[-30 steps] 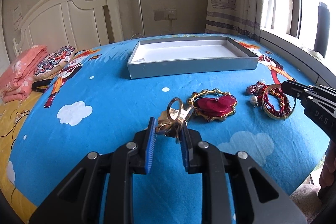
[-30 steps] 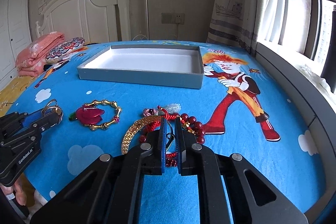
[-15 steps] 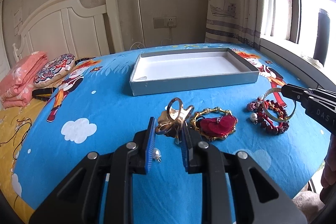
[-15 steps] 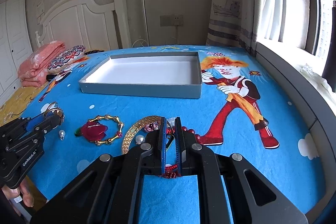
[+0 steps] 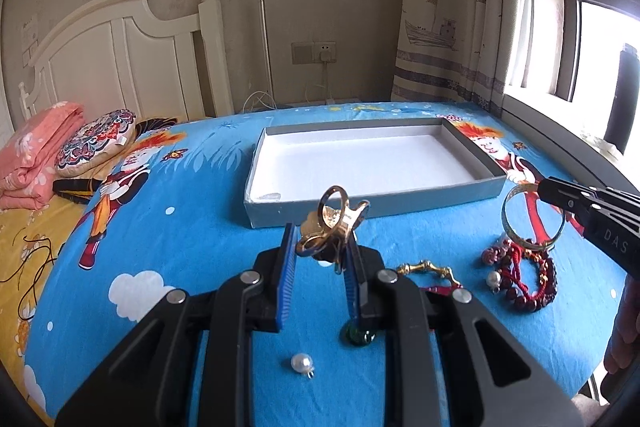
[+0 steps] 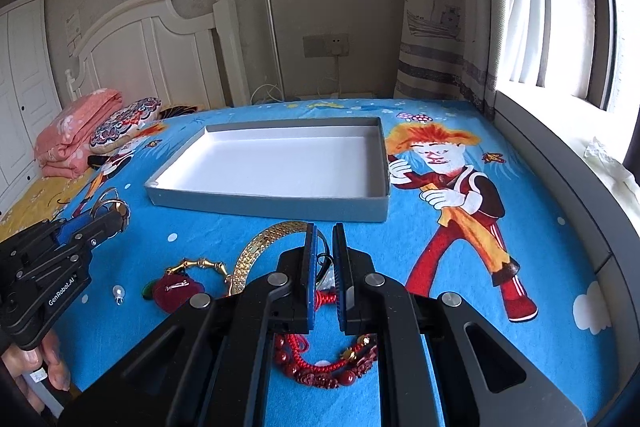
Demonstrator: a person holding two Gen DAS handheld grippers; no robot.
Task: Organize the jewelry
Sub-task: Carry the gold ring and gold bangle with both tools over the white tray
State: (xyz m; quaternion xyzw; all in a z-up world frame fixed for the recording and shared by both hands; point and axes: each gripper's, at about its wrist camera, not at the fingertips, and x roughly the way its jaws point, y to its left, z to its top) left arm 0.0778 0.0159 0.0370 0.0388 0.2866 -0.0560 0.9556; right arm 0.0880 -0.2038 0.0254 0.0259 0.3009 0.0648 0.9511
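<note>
My left gripper (image 5: 320,247) is shut on a gold ring-shaped piece of jewelry (image 5: 334,223), held above the blue sheet in front of the grey box (image 5: 372,203). My right gripper (image 6: 324,251) is shut on a gold bangle (image 6: 260,251), lifted off the sheet; the bangle also shows in the left wrist view (image 5: 532,219). Below lie a red bead bracelet (image 5: 524,279), a gold link bracelet with a red pendant (image 6: 180,283), a loose pearl (image 5: 302,363) and a green bead (image 5: 356,335). The box (image 6: 272,163) is white inside and empty.
The blue cartoon sheet (image 6: 440,267) covers the bed. A folded pink blanket (image 5: 36,151) and a patterned cushion (image 5: 96,143) lie at the far left by the white headboard (image 5: 120,59). A curtain (image 5: 452,19) and window ledge (image 6: 560,155) are on the right.
Both grippers have risen and moved toward the box with their jewelry. The gold bangle now hangs clear of the red bead bracelet, which stays on the sheet.
</note>
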